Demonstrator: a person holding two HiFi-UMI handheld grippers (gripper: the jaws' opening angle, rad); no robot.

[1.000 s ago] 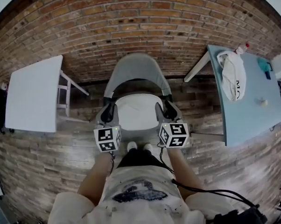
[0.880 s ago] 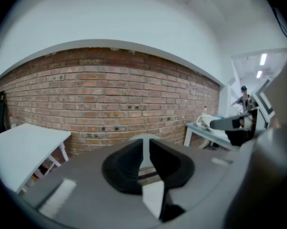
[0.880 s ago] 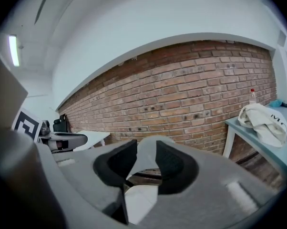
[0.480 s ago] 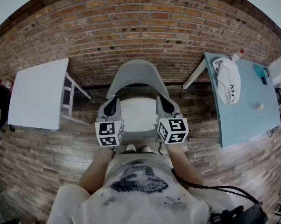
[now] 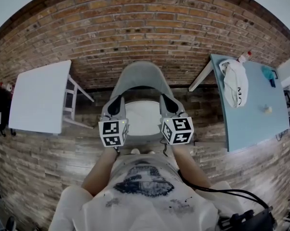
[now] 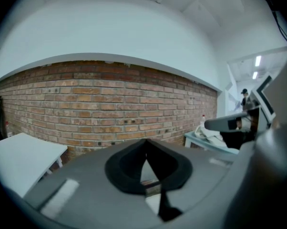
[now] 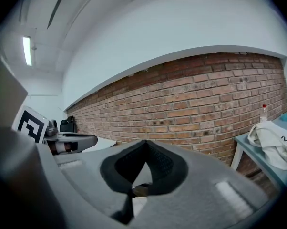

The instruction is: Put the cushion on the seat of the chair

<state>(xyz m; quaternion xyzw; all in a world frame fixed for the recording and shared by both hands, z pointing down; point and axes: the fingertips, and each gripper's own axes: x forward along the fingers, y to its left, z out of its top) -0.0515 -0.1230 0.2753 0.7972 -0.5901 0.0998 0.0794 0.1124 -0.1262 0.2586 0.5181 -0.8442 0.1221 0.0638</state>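
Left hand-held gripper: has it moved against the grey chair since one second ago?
Yes. The left hand-held gripper has moved up the head view, towards the grey curved backrest: its marker cube now sits higher beside the white square cushion.

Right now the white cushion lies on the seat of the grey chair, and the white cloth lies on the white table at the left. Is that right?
One thing is wrong: the white cloth lies on the blue table at the right, not on the white table. The head view shows it. The white cushion does lie on the seat of the grey chair.
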